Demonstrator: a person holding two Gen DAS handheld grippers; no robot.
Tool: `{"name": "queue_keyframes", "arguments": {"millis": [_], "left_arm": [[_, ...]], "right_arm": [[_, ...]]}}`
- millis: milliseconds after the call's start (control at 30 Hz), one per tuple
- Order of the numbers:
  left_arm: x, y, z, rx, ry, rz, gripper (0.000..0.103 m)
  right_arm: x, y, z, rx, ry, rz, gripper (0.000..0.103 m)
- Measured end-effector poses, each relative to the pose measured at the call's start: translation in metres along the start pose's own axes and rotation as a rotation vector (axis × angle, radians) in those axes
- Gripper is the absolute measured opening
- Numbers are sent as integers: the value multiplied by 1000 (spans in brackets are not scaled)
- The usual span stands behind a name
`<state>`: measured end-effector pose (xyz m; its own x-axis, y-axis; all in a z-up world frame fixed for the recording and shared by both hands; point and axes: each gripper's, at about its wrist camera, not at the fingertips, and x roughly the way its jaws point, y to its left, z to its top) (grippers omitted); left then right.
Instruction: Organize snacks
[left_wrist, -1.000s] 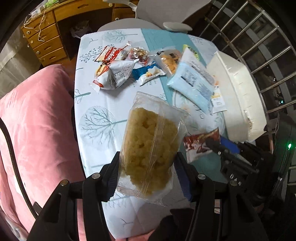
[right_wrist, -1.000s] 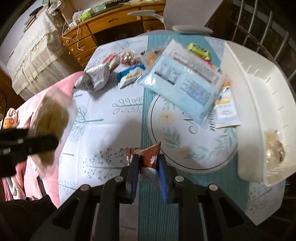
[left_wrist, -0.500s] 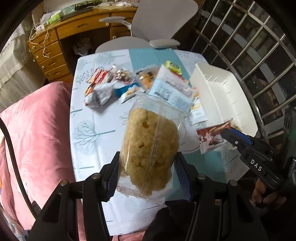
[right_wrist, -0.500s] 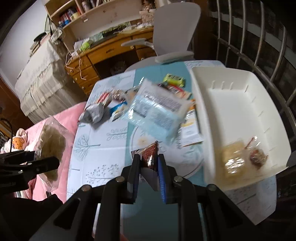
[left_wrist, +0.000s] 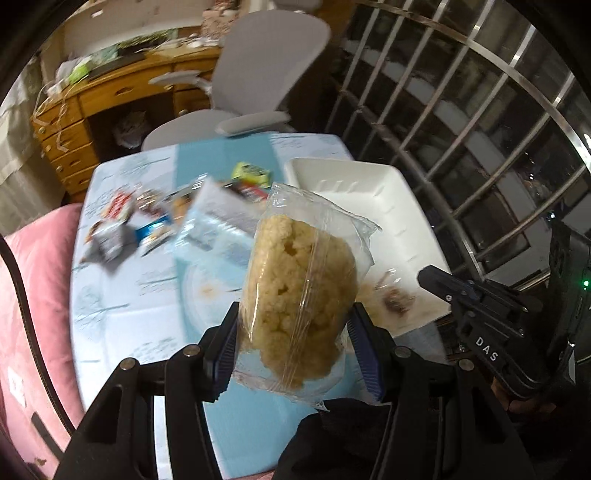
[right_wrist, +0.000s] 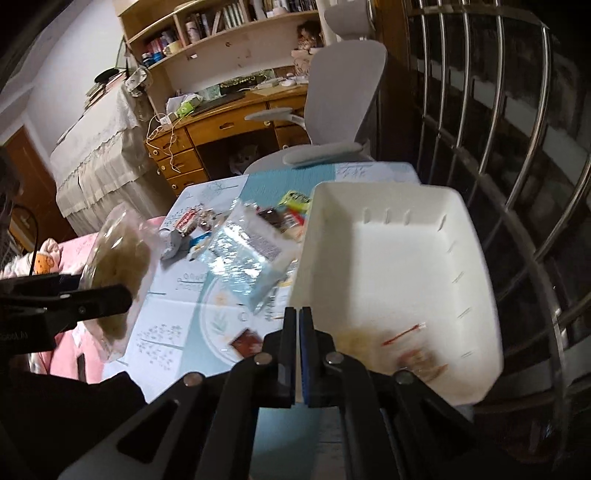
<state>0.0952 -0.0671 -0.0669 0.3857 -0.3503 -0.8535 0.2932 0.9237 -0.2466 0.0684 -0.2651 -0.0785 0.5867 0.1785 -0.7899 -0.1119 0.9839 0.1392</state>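
The left gripper (left_wrist: 293, 314) has its jaws clenched on the lower half of a clear bag of pale yellow puffed snack (left_wrist: 299, 295). The bag stands upright between the blue pads, held in the air above the near part of the desk (right_wrist: 166, 332). The right gripper (right_wrist: 298, 314) has just been closing. Its jaws are now pressed together with nothing between them, and the tip shows over the near left corner of the white plastic bin (right_wrist: 399, 266).

A small red-brown packet (right_wrist: 245, 341) lies flat on the desk just left of those jaws, on the printed plate motif and outside the bin. Two or three wrapped snacks (right_wrist: 417, 360), too blurred to name, sit against the bin's near wall. The rest of the bin floor is bare. The bin runs along the desk's right edge, close to curved metal bars (right_wrist: 517, 184), so there is little room on that side.

Left of the desk is pink bedding (left_wrist: 33, 295), touching the desk's left edge. Further in, a pale blue packet (right_wrist: 243, 266) lies tilted beside the bin's left wall. Beyond it is a heap of small packets (left_wrist: 122, 221) and a yellow-green packet (left_wrist: 251, 173) near the far edge. Bare cloth lies between the heap and the near edge. A grey office chair (right_wrist: 343, 110) stands behind the desk, with a wooden bureau (right_wrist: 229, 125) behind that.
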Motion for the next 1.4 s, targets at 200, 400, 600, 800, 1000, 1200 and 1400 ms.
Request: {"name": "queue_keyframes", "arguments": {"millis": [200,400,600,800,1000,1200,1400], "left_arm": [[21,-55,11,36,-7,-46,55],[42,-92,23,80,-4,-100,55],[55,-111,26,93,-3,-81,91],[55,-95,22,48,2,-64,91],[52,-67,10,-5,35,-30,91],[44,-24,-5,-52,72,1,91],[33,18,-13,-57,104,25,91]], "right_arm": [[-13,-42,0,-26,-15,-17,1],[-24,-72,-7,-39,-7,-48,1],[-28,-89,-15,-31,12,-81,1],[-25,-89,-15,-35,30,-81,1],[-13,-72,-12,-51,67,-57,1],[3,-45,-11,-43,114,-29,1],[17,-13,-11,-7,144,-10,2]]}}
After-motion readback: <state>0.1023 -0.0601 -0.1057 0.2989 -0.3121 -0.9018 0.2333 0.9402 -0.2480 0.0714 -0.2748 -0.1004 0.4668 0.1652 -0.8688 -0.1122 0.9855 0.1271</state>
